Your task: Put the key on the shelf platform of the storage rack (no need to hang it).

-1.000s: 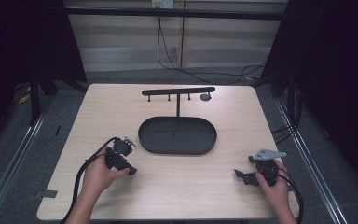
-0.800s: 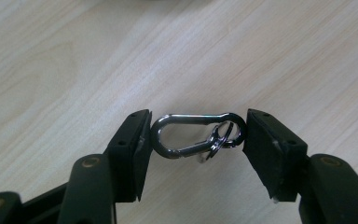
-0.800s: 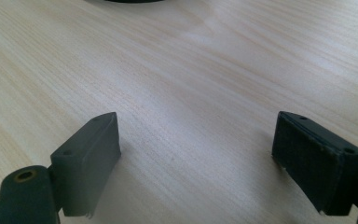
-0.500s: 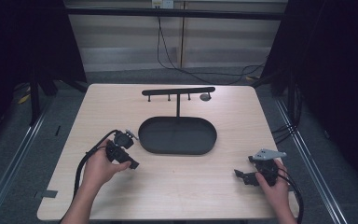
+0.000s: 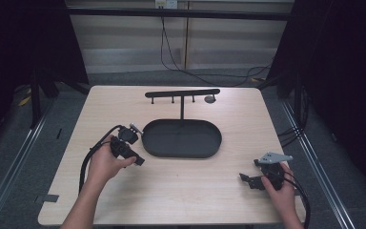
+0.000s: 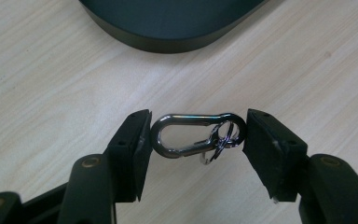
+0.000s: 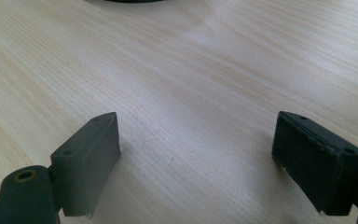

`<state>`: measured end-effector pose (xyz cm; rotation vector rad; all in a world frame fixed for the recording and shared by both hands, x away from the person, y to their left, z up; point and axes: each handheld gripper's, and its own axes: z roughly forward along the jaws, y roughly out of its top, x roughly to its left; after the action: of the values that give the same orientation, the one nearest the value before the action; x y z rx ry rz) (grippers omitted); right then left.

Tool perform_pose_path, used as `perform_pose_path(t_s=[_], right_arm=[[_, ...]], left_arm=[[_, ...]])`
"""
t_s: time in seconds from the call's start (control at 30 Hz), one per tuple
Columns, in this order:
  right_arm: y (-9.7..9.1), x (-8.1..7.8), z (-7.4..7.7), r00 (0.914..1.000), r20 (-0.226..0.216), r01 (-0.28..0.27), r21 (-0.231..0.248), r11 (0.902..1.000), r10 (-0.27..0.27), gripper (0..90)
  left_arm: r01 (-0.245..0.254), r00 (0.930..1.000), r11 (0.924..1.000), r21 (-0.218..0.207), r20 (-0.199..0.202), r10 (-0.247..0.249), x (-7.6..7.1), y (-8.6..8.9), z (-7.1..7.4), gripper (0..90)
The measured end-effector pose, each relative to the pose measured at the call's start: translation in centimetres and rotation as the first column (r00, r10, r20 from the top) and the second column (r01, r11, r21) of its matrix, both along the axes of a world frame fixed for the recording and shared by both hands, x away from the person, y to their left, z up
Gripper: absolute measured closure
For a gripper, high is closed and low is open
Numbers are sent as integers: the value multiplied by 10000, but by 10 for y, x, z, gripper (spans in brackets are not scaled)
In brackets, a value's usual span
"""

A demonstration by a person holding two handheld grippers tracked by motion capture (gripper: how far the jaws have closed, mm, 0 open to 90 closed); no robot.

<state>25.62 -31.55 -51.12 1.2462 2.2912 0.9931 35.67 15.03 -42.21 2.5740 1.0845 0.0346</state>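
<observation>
**Carabiner held end to end, with little margin**

Carabiner (image 6: 193,135) was seen pinched lengthwise between the jaws of the left gripper (image 6: 193,140), one pad on its rounded end, the other against the end carrying small key rings (image 6: 223,137). Contact was made only on curved metal, so a slip or a twist out of the pads was judged likely if the squeeze were eased or the hand jolted. Just beyond the jaws lay bare table (image 6: 51,60), and farther ahead the dark oval tray (image 6: 168,23). The right gripper (image 7: 196,158) was held wide apart on nothing, low over the wood, too far off to catch a drop.
</observation>
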Motion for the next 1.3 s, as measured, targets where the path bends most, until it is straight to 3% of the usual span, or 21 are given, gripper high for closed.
perform_pose_path(t_s=[0.9, 1.3], right_arm=[[0, 0, 0, 10000, 6, -8, -6, 10000, 8, 145], [0, 0, 0, 10000, 6, -8, -7, 10000, 8, 145]], left_arm=[[42, 9993, 9993, -380, 372, -28, 18, -30, 15, 421], [64, 9990, 9988, -483, 445, -42, 25, -46, 12, 422]])
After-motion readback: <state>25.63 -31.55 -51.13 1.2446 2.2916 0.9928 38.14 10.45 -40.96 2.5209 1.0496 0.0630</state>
